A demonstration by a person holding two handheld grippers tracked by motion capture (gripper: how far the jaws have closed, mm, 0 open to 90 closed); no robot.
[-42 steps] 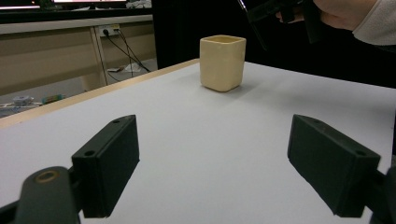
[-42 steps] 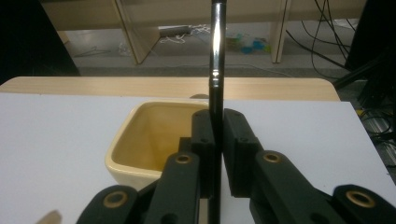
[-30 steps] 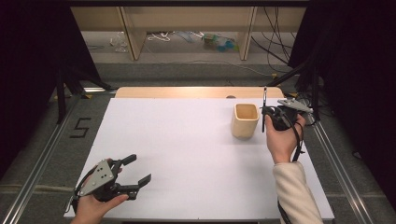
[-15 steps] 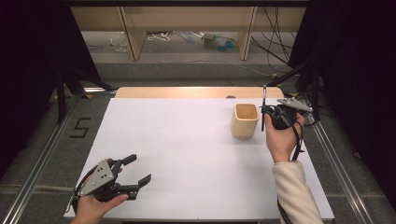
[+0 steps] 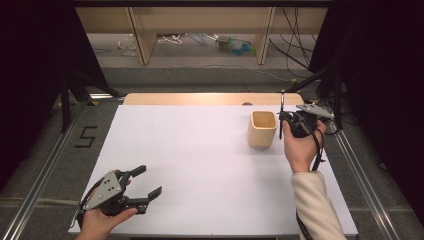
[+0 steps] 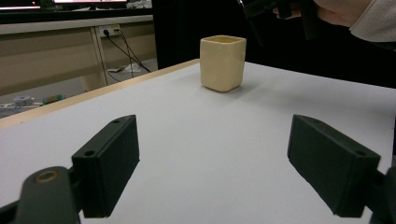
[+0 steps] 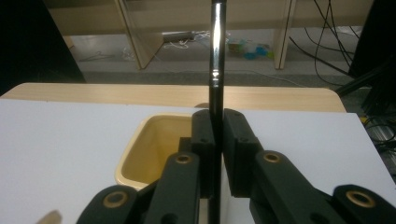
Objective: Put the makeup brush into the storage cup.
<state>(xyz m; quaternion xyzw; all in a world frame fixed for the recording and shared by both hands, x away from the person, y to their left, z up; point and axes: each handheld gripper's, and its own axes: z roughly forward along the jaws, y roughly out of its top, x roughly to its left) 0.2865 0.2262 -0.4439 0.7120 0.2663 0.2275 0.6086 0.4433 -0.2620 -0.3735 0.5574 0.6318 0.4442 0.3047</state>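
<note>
Two grippers: my right gripper [image 7: 215,140] pinches an upright black brush [image 7: 215,60] just beside the beige cup [image 5: 262,128]; my left gripper [image 5: 145,182] rests spread over the white surface [image 5: 200,150].

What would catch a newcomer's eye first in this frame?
The right gripper, at the table's far right, clamps a thin black stick with a silver upper part upright, just beside a square cream cup. At the near left corner of the white table, the left gripper rests with its jaws spread wide and nothing between them.
</note>
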